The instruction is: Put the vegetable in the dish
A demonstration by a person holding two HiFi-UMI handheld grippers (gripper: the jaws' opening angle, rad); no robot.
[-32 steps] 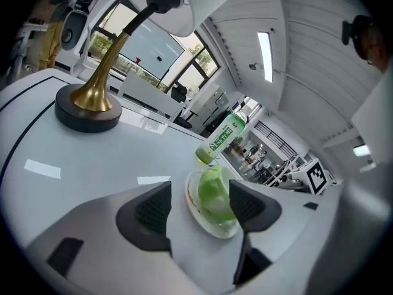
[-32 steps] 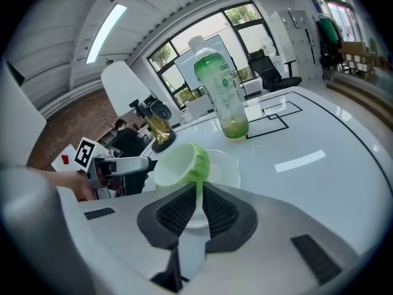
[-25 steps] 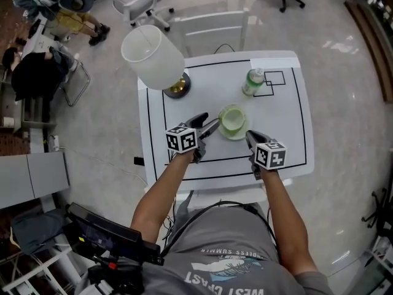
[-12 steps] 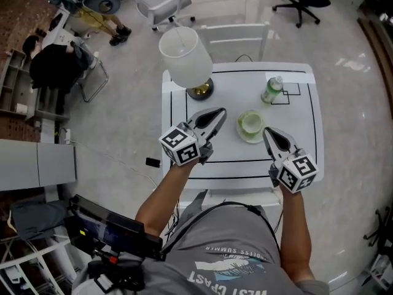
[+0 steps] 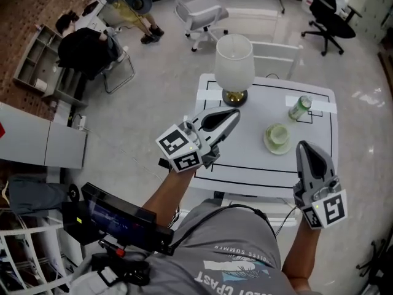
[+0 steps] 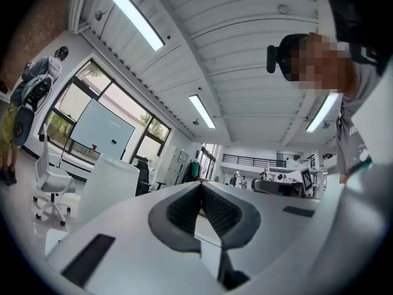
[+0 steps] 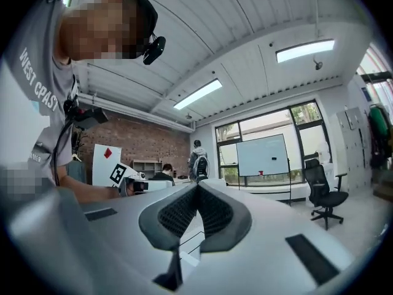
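You held the left gripper and the right gripper with jaws pressed together, empty; both hung above the bench; the green dish stood there between them, the vegetable (a pale lump) apparently inside it; a lamp stood behind.

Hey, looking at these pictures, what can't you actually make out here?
- Head view: the dish is too small to tell whether a vegetable lies in it.
- Head view: the can has a label too small to read.
- Head view: the left gripper covers the left edge of the table.
- Both gripper views: they tilt up toward the ceiling; neither dish nor can shows.
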